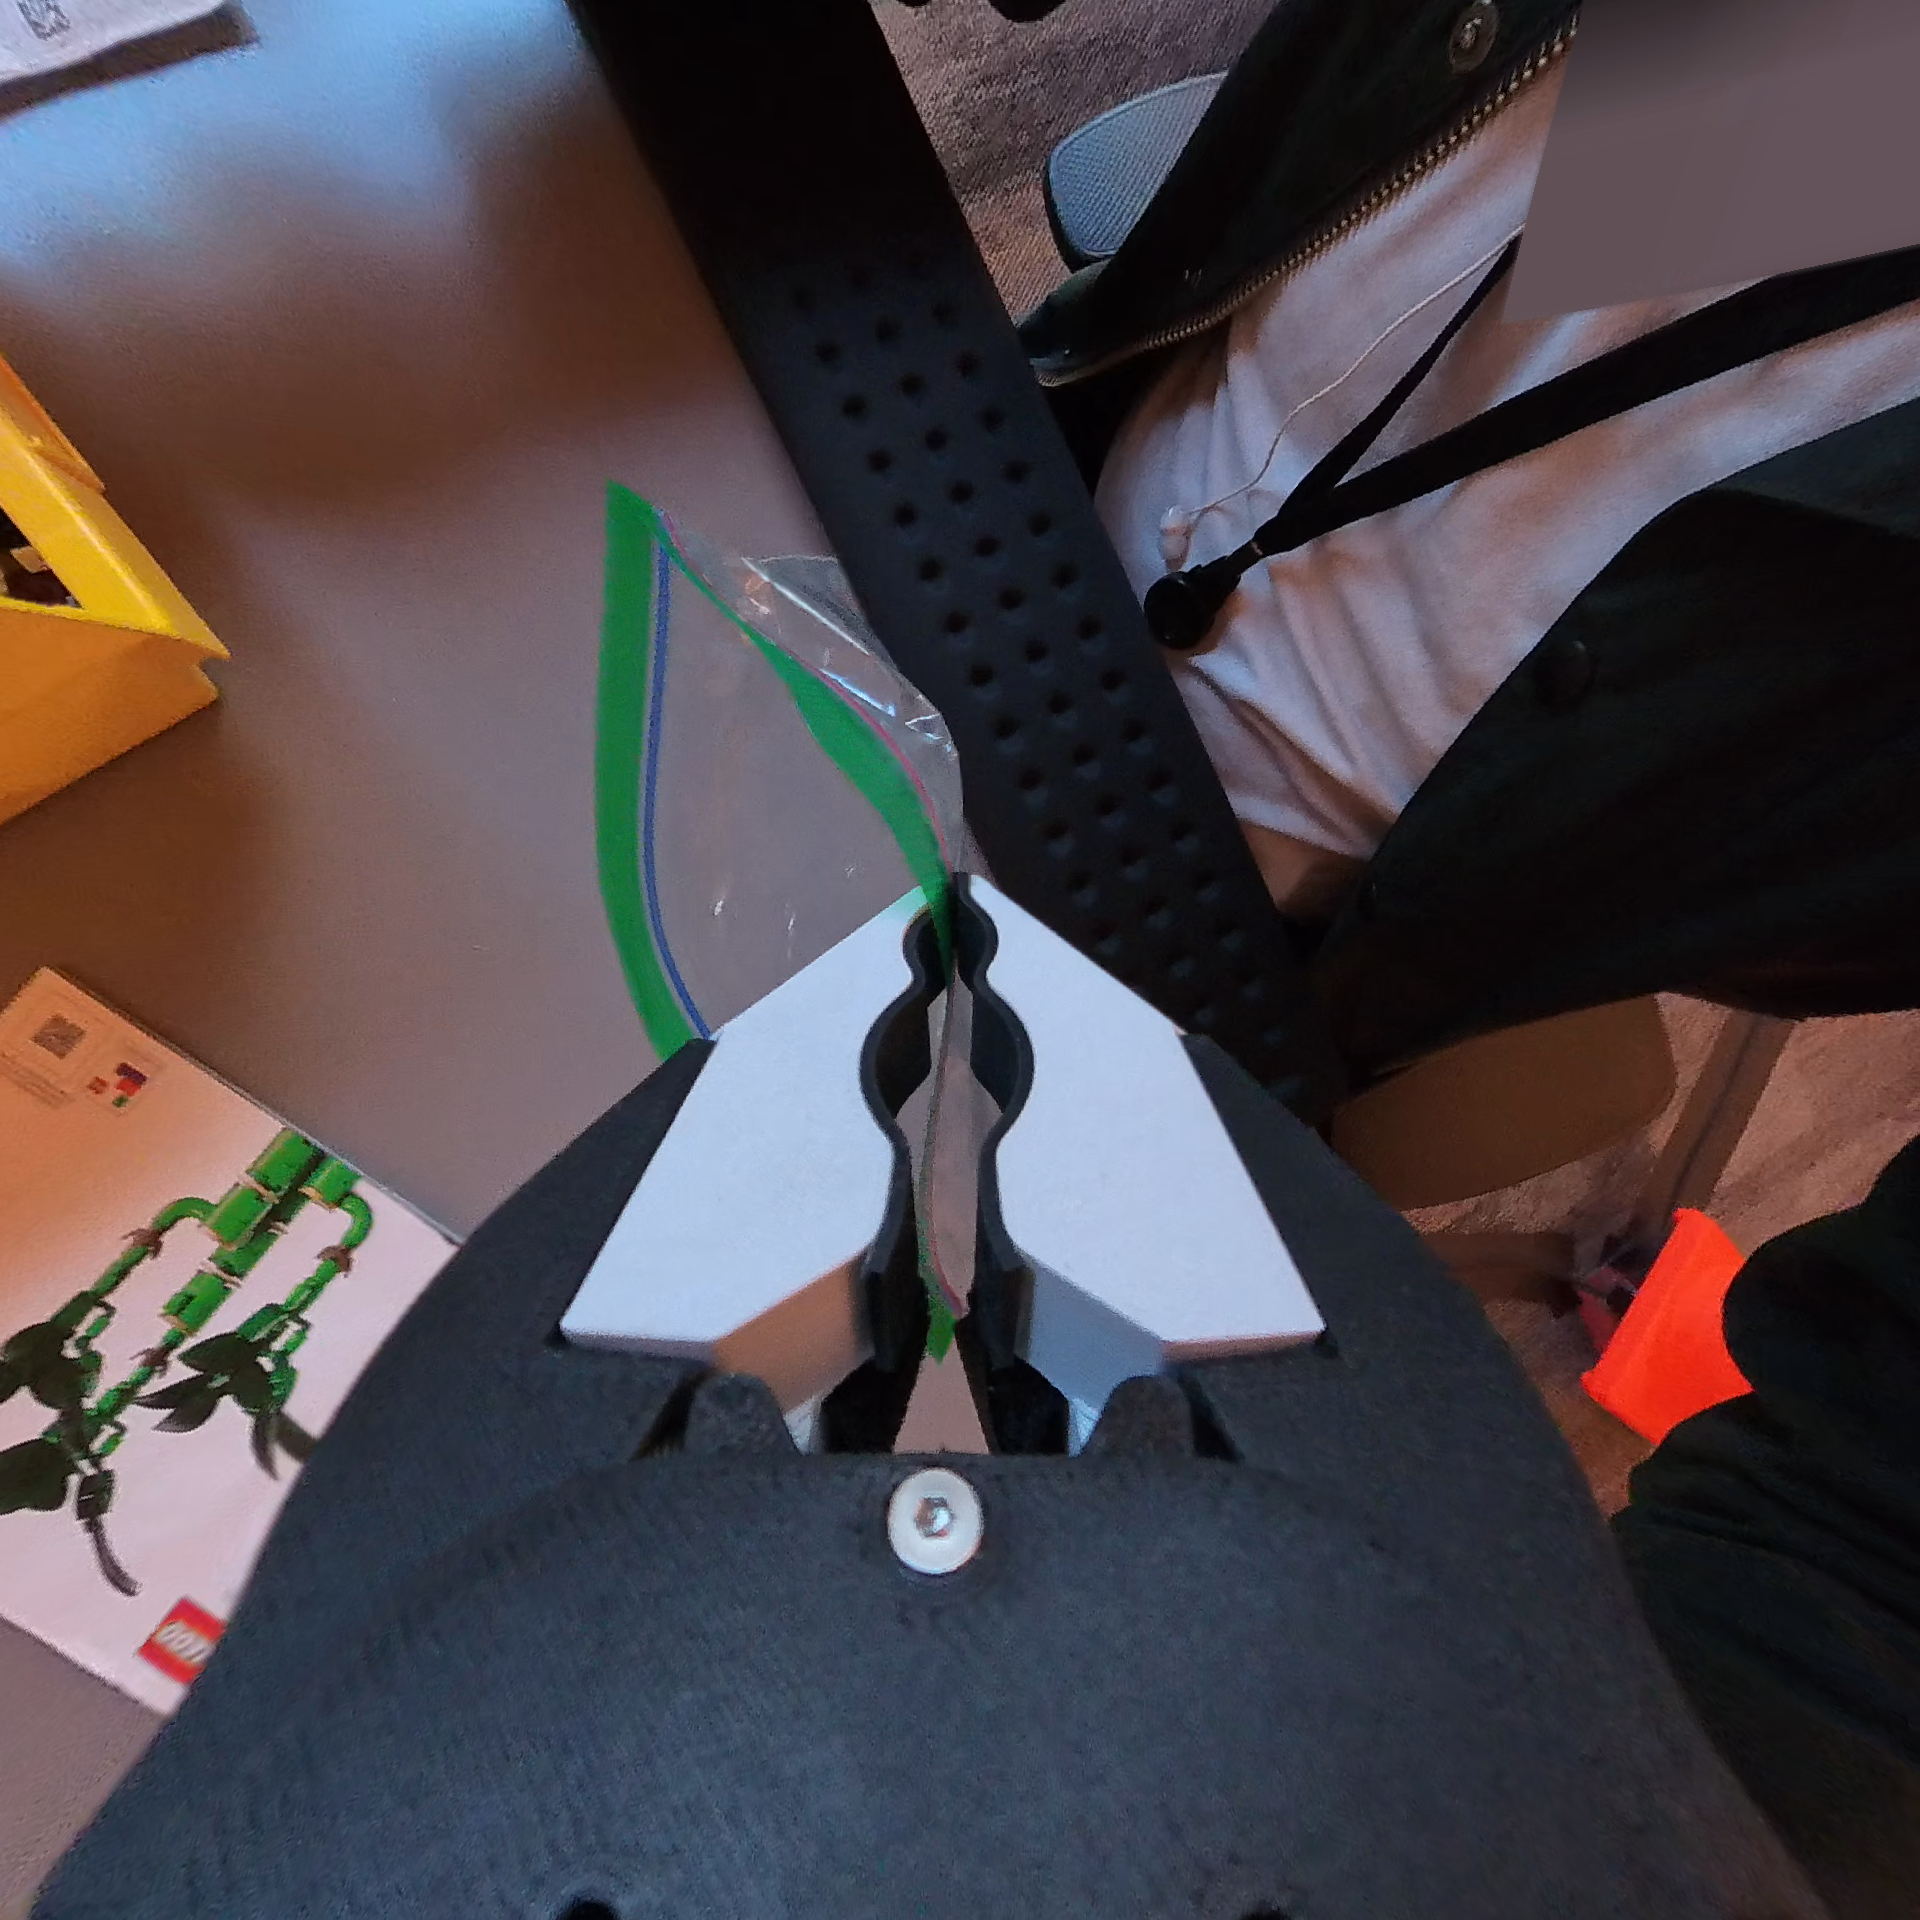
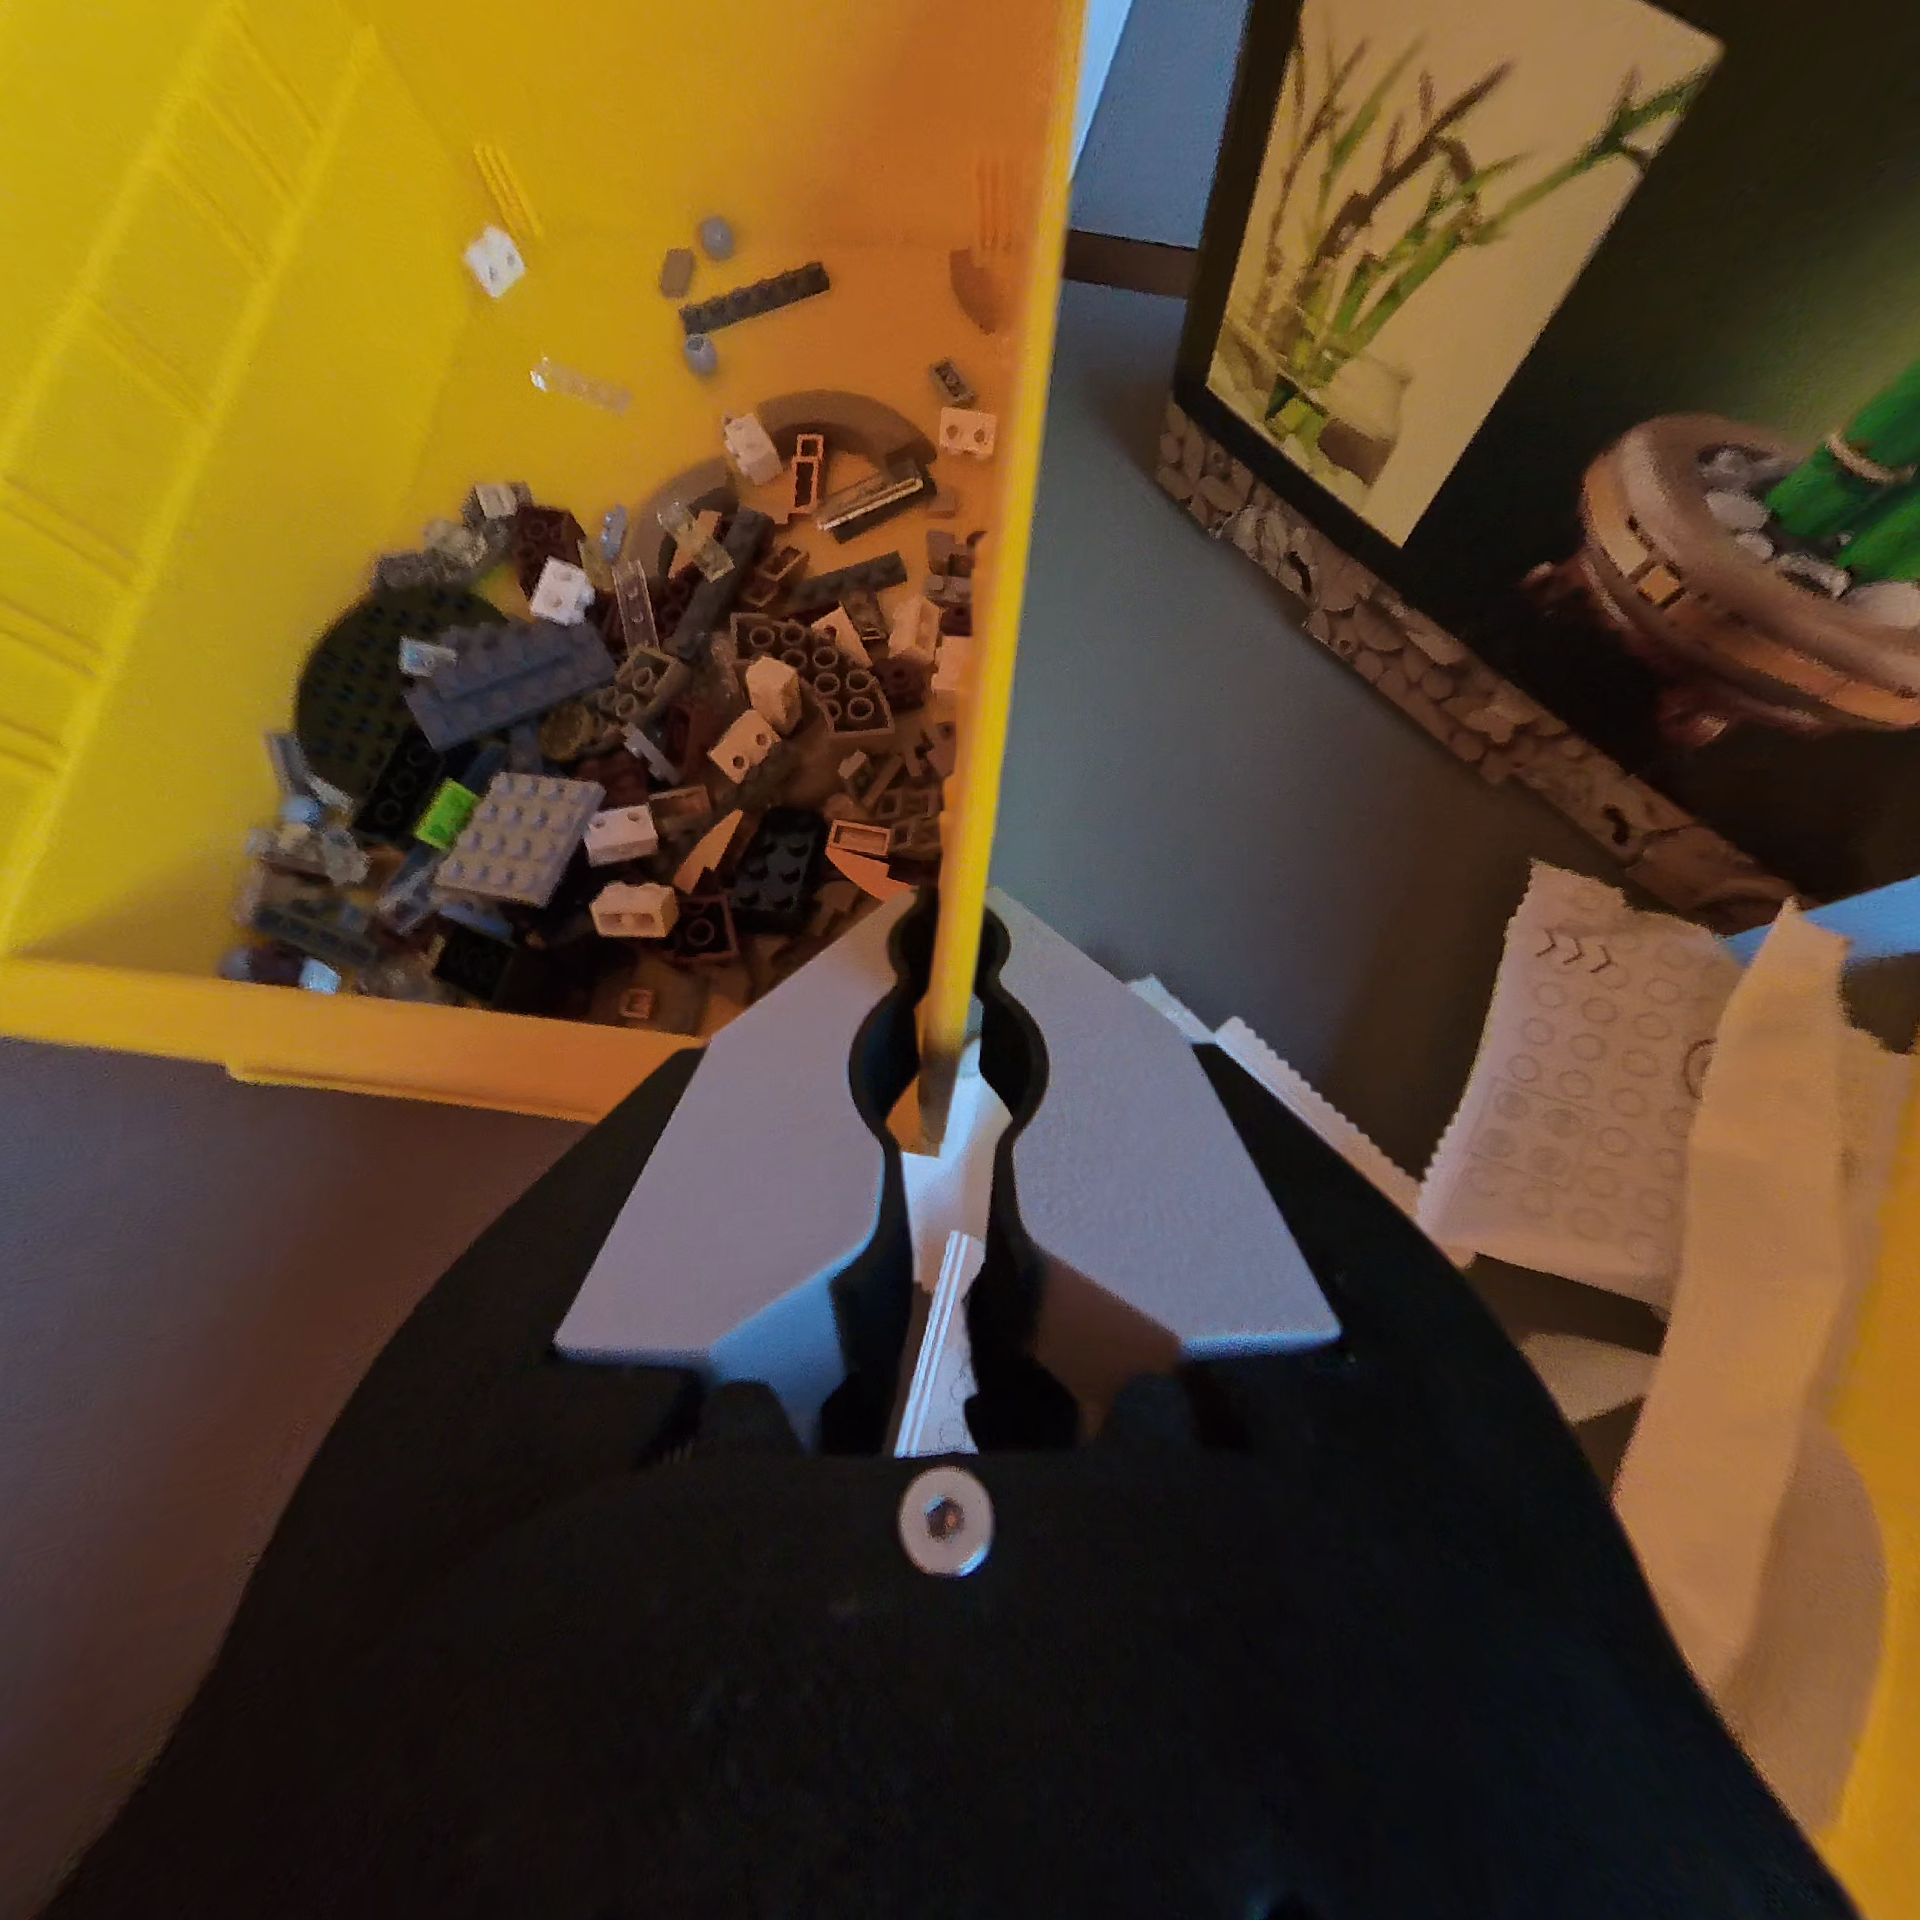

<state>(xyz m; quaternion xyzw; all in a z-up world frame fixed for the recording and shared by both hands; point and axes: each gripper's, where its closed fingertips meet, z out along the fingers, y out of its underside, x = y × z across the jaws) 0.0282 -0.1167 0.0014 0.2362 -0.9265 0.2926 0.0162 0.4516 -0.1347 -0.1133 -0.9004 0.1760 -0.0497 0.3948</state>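
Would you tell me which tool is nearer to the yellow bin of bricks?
Right. The right tool is shut on the yellow bin wall; the left tool grips a clear bag, well away from it.

Yellow bin (image 2: 312,520) cut off top and left.

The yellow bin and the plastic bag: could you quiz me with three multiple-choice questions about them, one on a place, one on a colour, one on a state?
1. Where do the toy bricks lie?
A. inside the yellow bin
B. on the booklet
C. in the plastic bag

2. What colour is the band along the mouth of the plastic bag?
A. red
B. green
C. yellow

3. How is the bag's mouth?
A. sealed flat
B. knotted
C. spread open

Answers:
1 A: the bricks are piled on the bin's floor, while the right hand-held gripper clamps its wall.
2 B: a green band edges the opening.
3 C: the two edges curve apart, one pinched in the left hand-held gripper.
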